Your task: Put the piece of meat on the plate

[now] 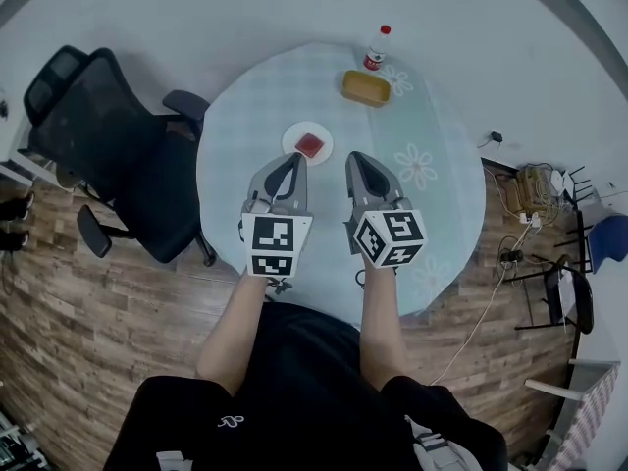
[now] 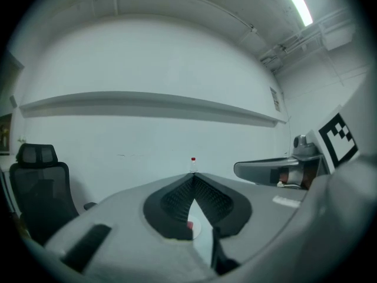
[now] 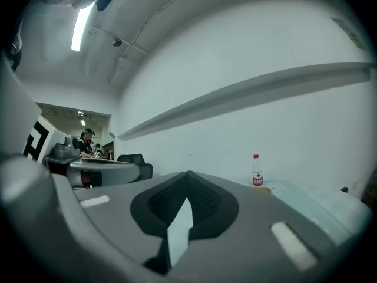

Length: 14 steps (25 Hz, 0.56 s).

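Note:
In the head view a red piece of meat lies on a small white plate near the middle of the round glass table. Both grippers are held side by side above the table's near half, pointing level toward the far side. My left gripper is shut and empty, its tips just short of the plate. My right gripper is also shut and empty, to the right of the plate. In the left gripper view the jaws meet at the tips, and a sliver of meat shows below them. The right gripper's own view shows its jaws closed.
A yellow box and a red-capped bottle stand at the table's far edge; the bottle also shows in the right gripper view. A black office chair is left of the table. Cables and racks lie to the right.

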Available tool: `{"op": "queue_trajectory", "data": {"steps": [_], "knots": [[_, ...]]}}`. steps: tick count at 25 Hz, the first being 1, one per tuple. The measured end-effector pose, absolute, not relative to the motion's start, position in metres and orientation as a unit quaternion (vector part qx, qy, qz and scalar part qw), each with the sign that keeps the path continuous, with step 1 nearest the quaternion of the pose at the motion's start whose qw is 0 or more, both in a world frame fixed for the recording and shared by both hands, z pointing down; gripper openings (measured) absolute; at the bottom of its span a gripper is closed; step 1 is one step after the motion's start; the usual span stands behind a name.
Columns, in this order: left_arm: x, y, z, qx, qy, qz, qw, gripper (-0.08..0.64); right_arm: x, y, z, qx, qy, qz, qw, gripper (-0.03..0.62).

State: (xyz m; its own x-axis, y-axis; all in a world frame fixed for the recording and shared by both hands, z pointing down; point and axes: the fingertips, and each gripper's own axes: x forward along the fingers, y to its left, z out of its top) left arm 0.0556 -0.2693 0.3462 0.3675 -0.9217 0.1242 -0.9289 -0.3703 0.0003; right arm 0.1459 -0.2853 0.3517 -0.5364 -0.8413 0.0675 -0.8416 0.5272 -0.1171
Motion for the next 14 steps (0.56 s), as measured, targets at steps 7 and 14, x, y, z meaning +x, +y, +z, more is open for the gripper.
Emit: {"op": "queue_trajectory", "data": {"steps": [7, 14], "knots": [[0.056, -0.266, 0.349, 0.822, -0.565, 0.062, 0.031, 0.0, 0.137, -0.285, 0.354, 0.479, -0.876, 0.057, 0.012, 0.011], [0.062, -0.262, 0.357, 0.823, -0.562, 0.076, 0.03, 0.0, 0.13, -0.283, 0.357, 0.463, -0.885, 0.043, 0.019, 0.01]]}}
